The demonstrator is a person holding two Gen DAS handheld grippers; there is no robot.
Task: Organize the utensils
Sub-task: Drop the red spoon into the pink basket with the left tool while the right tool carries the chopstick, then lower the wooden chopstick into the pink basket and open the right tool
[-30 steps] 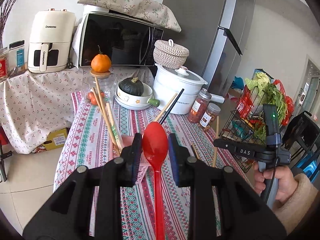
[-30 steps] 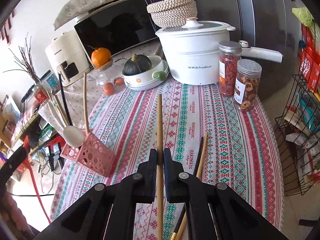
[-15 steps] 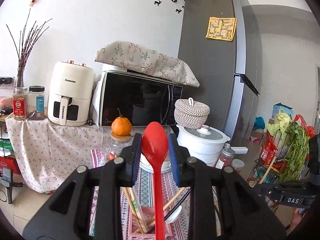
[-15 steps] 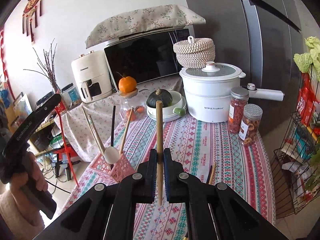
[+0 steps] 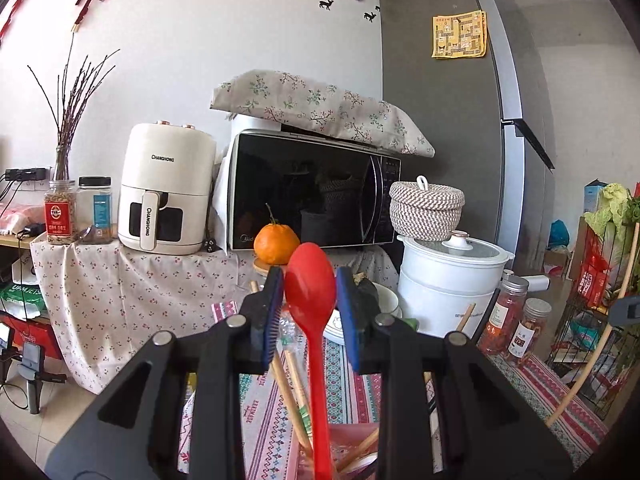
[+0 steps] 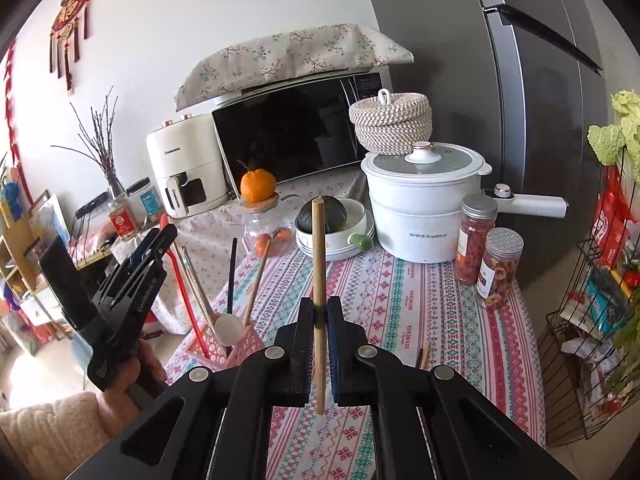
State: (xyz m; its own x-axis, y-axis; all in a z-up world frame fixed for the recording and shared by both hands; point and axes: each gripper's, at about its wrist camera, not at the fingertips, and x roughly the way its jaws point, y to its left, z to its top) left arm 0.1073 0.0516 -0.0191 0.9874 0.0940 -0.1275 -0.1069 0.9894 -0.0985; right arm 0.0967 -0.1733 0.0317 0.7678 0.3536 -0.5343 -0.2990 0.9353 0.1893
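The left hand-held gripper (image 5: 310, 300) is opening slightly, with the red spoon (image 5: 311, 292) standing between its pads, handle inside the pink basket (image 6: 236, 350) at lower left. The right hand-held gripper (image 6: 319, 326) is pinching a wooden chopstick (image 6: 319, 264) upright above the table (image 6: 400, 300).

Red spoon (image 5: 311, 292), pink holder (image 6: 234, 350), orange mandarin (image 5: 276, 245), white pot (image 6: 420, 204), black microwave (image 5: 312, 196), striped red-and-teal tablecloth (image 6: 400, 300), floral cloth (image 5: 320, 108).

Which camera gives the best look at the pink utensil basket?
The right wrist view: the pink basket stands whole on the table's edge, utensils sticking out. The left wrist view shows only its rim at the bottom, behind the red spoon.
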